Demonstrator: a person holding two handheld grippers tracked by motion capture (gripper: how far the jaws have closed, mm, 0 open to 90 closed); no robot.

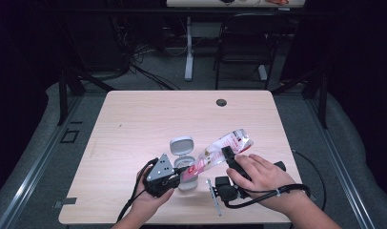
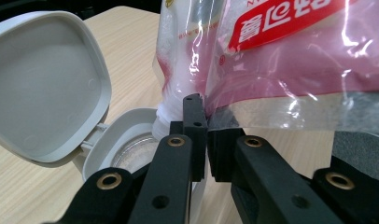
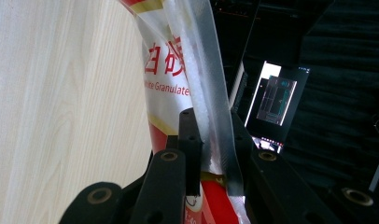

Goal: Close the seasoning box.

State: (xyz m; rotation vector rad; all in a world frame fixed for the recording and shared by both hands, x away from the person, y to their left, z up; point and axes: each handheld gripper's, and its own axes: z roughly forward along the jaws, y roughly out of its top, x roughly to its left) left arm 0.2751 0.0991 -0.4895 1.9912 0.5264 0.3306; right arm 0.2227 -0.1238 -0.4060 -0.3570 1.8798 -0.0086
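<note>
Clear red-printed sugar bag (image 1: 220, 150) tilts over jar (image 1: 187, 179).

The bag (image 2: 281, 65) is glossy, crinkled clear plastic with red print. The container (image 2: 127, 144) and its open lid (image 2: 43, 88) are smooth matt grey plastic. Pale wood-grain tabletop (image 1: 148, 119), matt. Matt black fingers (image 2: 195, 126) carry brass rivets.
</note>
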